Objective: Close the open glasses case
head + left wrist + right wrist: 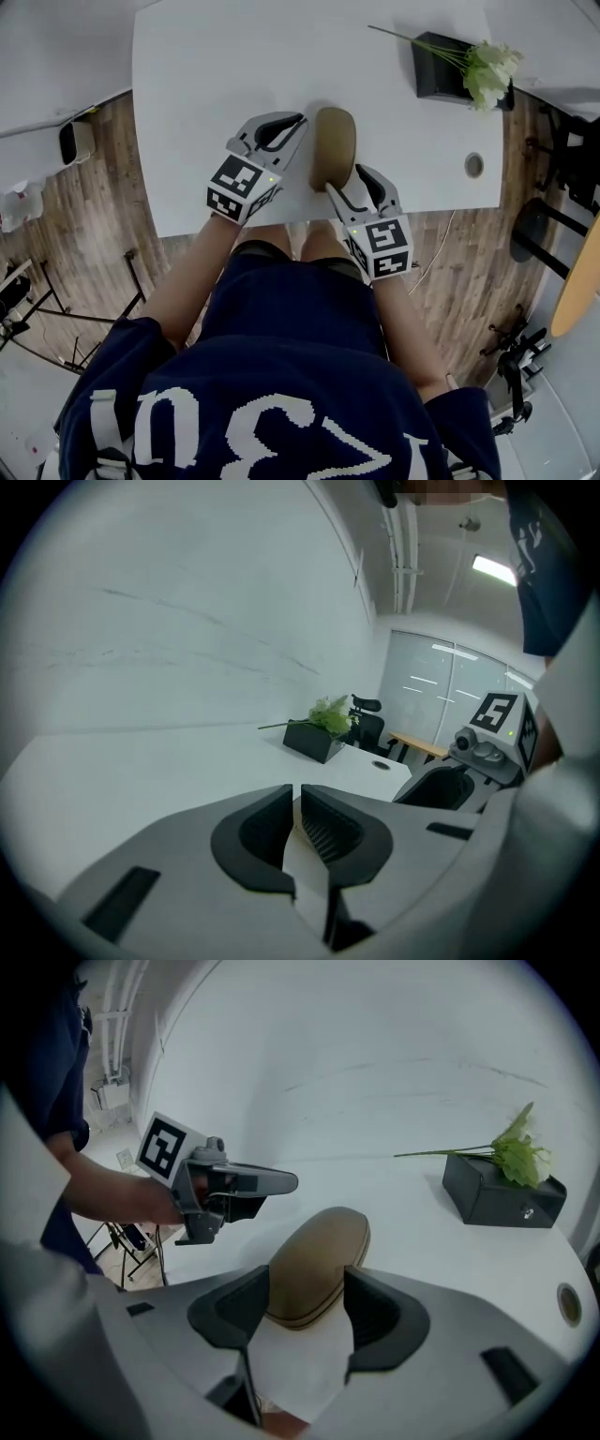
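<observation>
Left gripper [292, 799], jaws together and empty, is just left of the tan case [334, 145]. The case lies near the tabletop's [206, 75] front edge, long axis pointing away from the person, seemingly closed. Right gripper [307, 1279] gapes around its near end.

open table [216, 75] separates glasses case [334, 145] from black box [441, 67].

The only print is large white lettering on the person's dark blue shirt [272, 422], seen upside down from above. One character looks like a 3; the rest cannot be read. The cube [242, 187] on the left gripper [292, 127] and the cube [380, 246] on the right gripper [349, 183] bear black-and-white square markers without letters.
</observation>
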The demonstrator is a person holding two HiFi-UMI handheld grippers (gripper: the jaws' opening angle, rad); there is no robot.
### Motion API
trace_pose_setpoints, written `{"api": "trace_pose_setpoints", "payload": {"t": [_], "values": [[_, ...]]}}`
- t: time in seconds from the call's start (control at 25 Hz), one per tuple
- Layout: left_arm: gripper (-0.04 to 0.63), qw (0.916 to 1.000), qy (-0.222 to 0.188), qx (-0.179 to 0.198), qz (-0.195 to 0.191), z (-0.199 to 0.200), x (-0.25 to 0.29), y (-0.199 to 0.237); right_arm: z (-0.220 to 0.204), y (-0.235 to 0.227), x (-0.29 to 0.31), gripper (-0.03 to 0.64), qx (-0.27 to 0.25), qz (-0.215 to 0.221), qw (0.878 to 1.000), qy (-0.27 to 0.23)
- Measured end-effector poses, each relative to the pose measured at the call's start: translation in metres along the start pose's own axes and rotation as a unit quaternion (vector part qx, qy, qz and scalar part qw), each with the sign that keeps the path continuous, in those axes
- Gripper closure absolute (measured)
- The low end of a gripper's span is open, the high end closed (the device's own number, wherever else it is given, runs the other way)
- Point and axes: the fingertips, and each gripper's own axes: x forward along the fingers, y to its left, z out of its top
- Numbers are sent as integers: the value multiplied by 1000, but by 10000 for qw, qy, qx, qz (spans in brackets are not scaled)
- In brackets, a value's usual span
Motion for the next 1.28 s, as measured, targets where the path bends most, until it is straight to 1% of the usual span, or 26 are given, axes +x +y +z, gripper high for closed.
{"api": "trace_pose_setpoints", "payload": {"t": [0.12,0.2,0.28,0.36,0.4,0.52,0.6,0.64,0.68,0.72,0.76,0.8,0.84,0.88,0.96,1.0,1.04,1.12,1.16,1.24,1.28], "values": [[579,9996,160,60,-228,-2,17,-9,-15,8,1,377,-81,58,9998,168],[577,9990,257,169,-316,0,28,-15,-21,9,5,376,-138,6,9995,271],[552,9975,393,448,-389,0,40,-24,-23,6,6,374,-162,-7,9994,308],[552,9942,564,770,-500,-6,49,-33,-23,2,6,373,-213,20,9993,317],[557,9930,602,855,-541,-9,52,-36,-23,-1,5,371,-248,23,9991,331],[569,9928,490,936,-573,-10,52,-37,-24,-8,2,370,-265,75,9989,383],[569,9922,451,1050,-489,-11,49,-34,-25,-12,2,371,-174,170,9989,406],[570,9914,534,1130,-395,-14,47,-31,-25,-14,1,371,-153,180,9989,404],[575,9893,742,1223,-296,-21,45,-26,-24,-18,0,373,-167,147,9990,385],[578,9851,1078,1320,-236,-32,42,-21,-22,-22,-1,392,-198,77,9992,350],[577,9791,1458,1395,-238,-47,39,-18,-20,-28,-1,418,-223,-6,9993,310],[577,9741,1744,1417,-266,-60,35,-16,-17,-35,-1,430,-229,-74,9993,281],[577,9727,1847,1373,-282,-67,30,-16,-14,-42,0,431,-219,-111,9993,268],[577,9751,1797,1272,-280,-69,25,-15,-10,-48,3,432,-212,-115,9993,270],[577,9828,1538,990,-255,-65,19,-16,-2,-58,7,431,-212,-80,9994,258],[577,9860,1407,863,-238,-60,17,-16,3,-64,8,425,-141,-59,9997,177],[577,9885,1284,764,-223,-55,16,-16,11,-70,7,417,35,-40,10000,16],[577,9921,1068,631,-202,-43,18,-15,29,-87,7,416,542,-58,9978,-376],[577,9933,977,580,-196,-37,20,-14,37,-95,9,416,713,-101,9962,-491],[577,9951,833,497,-179,-27,25,-11,48,-108,21,416,841,-112,9951,-508],[577,9956,788,482,-160,-23,27,-10,54,-111,30,415,907,-21,9947,-485]]}}
